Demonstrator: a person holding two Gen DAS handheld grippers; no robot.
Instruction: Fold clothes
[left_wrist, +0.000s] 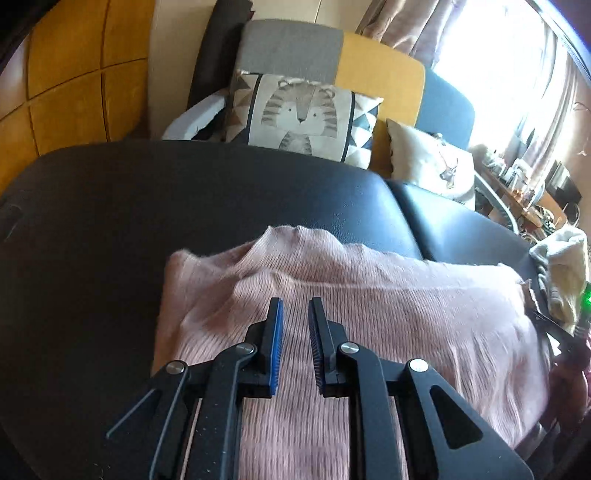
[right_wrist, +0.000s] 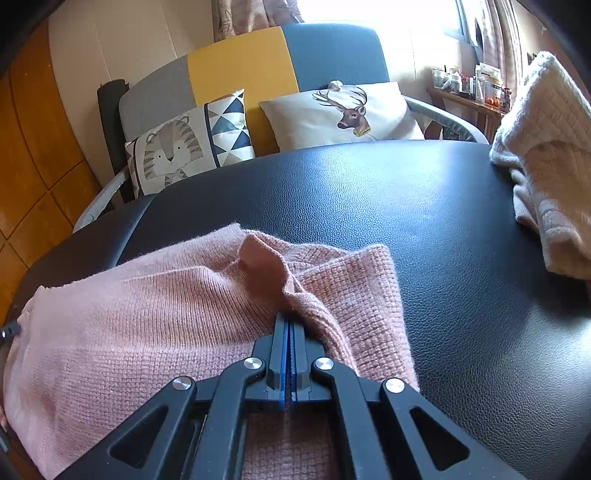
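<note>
Sweater (left_wrist: 369, 314): pink, lies folded on the black counter (left_wrist: 147, 206), lower middle of frame.
Left gripper (left_wrist: 295, 314): fingers slightly apart above the sweater, holding nothing.
Right gripper (right_wrist: 290, 325): fingers together, clamped on a sweater fold.

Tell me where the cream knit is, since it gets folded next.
In the right wrist view the cream knit lies bunched at the far right on the black table, apart from the pink sweater.

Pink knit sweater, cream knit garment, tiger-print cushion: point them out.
Pink knit sweater (right_wrist: 147, 314): right wrist view, flat folded body.
Cream knit garment (right_wrist: 546, 155): right wrist view, upper bulk.
Tiger-print cushion (left_wrist: 301, 114): left wrist view, tiger's face.
</note>
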